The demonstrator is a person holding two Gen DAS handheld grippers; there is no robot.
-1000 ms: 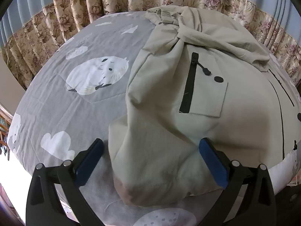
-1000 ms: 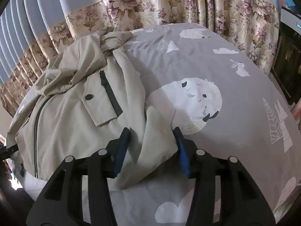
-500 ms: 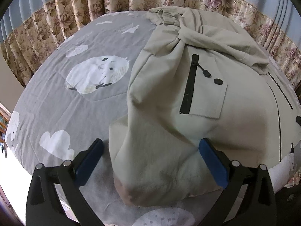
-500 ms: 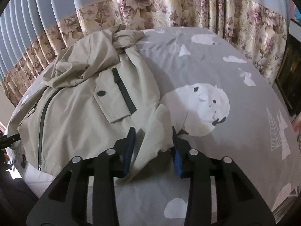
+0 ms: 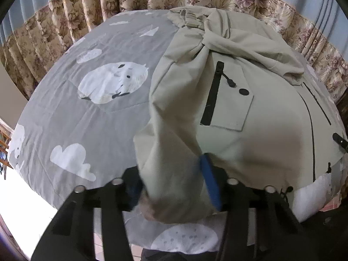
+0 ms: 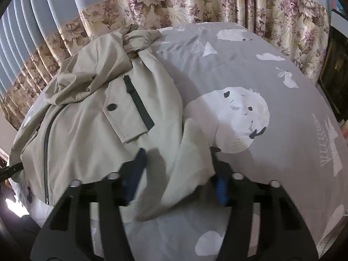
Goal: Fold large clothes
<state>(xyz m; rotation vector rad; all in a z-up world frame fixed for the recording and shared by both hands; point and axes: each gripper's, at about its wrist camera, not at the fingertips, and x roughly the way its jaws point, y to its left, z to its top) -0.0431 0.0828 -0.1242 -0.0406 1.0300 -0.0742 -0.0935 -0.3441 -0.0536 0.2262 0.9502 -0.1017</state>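
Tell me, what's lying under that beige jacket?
The jacket lies on a grey bedsheet printed with white seals and clouds. Whatever pattern or item sits directly beneath the jacket is covered, so it cannot be seen.

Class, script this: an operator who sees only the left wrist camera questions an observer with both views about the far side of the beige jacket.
Operator: Where is the right gripper?
Observer: The right gripper straddles the end of the jacket sleeve; I cannot tell if it pinches.
Operator: What lies past that sleeve?
Observer: A white seal print on the grey sheet, right beside the sleeve tip.
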